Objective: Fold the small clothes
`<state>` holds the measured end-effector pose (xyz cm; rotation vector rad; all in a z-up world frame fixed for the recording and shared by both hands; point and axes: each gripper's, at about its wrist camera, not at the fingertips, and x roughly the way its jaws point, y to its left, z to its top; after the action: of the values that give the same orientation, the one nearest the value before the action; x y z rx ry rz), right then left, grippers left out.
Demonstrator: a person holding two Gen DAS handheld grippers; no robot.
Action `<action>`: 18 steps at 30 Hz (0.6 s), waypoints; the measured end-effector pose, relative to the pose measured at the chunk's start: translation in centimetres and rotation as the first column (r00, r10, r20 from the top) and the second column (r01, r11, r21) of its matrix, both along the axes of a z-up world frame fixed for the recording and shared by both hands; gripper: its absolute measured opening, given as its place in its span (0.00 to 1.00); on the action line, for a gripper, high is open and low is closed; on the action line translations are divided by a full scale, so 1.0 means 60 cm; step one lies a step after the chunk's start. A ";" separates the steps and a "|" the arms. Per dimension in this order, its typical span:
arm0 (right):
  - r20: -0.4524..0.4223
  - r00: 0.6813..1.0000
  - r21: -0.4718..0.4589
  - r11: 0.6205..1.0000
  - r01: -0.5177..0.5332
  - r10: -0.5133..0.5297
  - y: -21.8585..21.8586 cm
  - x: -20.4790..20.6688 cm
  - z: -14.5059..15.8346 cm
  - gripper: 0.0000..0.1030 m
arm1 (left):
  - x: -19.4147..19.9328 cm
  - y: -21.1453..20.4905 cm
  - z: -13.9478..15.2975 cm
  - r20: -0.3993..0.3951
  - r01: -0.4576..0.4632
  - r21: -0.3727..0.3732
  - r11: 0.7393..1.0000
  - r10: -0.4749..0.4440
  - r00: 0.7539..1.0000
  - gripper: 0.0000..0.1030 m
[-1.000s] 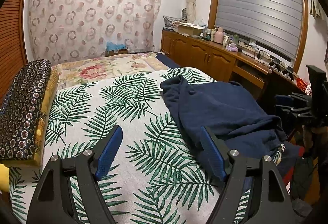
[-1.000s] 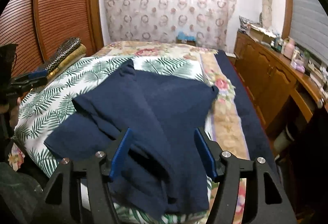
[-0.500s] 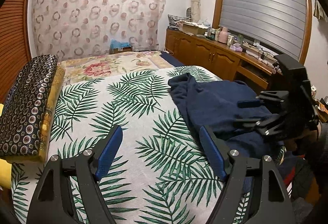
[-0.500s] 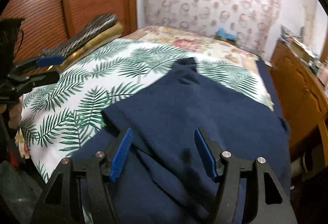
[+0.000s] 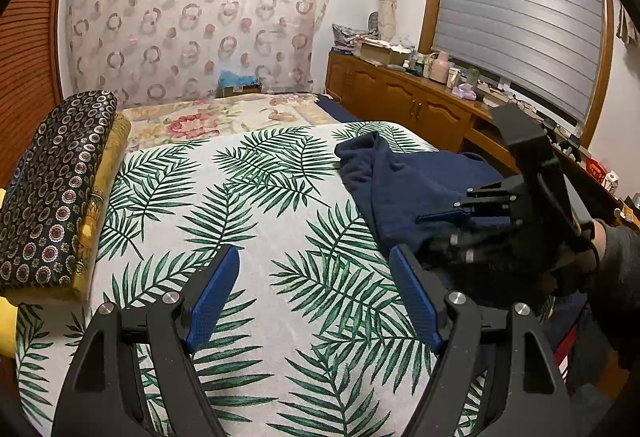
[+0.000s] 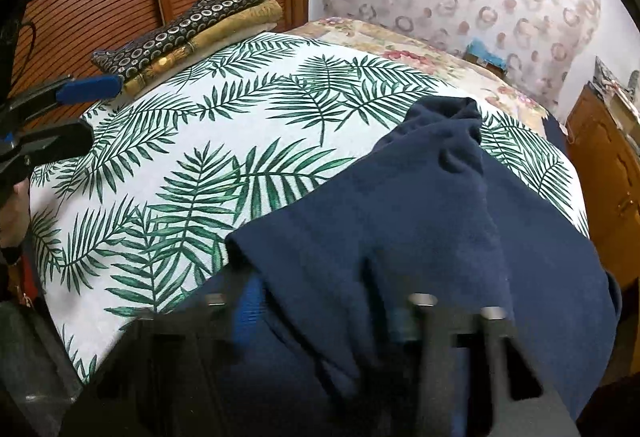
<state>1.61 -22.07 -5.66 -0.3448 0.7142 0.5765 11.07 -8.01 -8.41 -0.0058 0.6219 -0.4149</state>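
Observation:
A crumpled navy garment (image 5: pixel 404 177) lies on the right part of the palm-leaf bedspread (image 5: pixel 248 205), reaching the near edge; it fills the right wrist view (image 6: pixel 420 221). My left gripper (image 5: pixel 316 301) is open and empty above bare bedspread, left of the garment. My right gripper (image 5: pixel 436 227) is low at the garment's near edge. In its own view the fingers are blurred and partly covered by cloth (image 6: pixel 320 317). One blue pad shows above the fabric in the left wrist view, so the jaws look open around the cloth.
Stacked patterned cushions (image 5: pixel 52 193) lie along the bed's left side. A wooden cabinet (image 5: pixel 420 109) with clutter runs along the right wall under a shuttered window. A curtain (image 5: pixel 192 25) hangs behind the bed. My left gripper shows in the right wrist view (image 6: pixel 60 117).
My right gripper has dropped down onto the near edge of the navy garment, with cloth now over its fingers. My left gripper has shifted slightly and stays open.

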 end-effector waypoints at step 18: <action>0.178 0.917 0.201 0.925 0.322 -0.358 -0.223 0.055 0.122 0.05 | -0.004 -0.022 -0.006 -0.014 0.041 0.002 0.999 -0.041 0.999 0.76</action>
<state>4.92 -35.43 1.67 -0.1153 0.4991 0.2587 10.85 -9.32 -8.80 0.0058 0.6367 -0.4543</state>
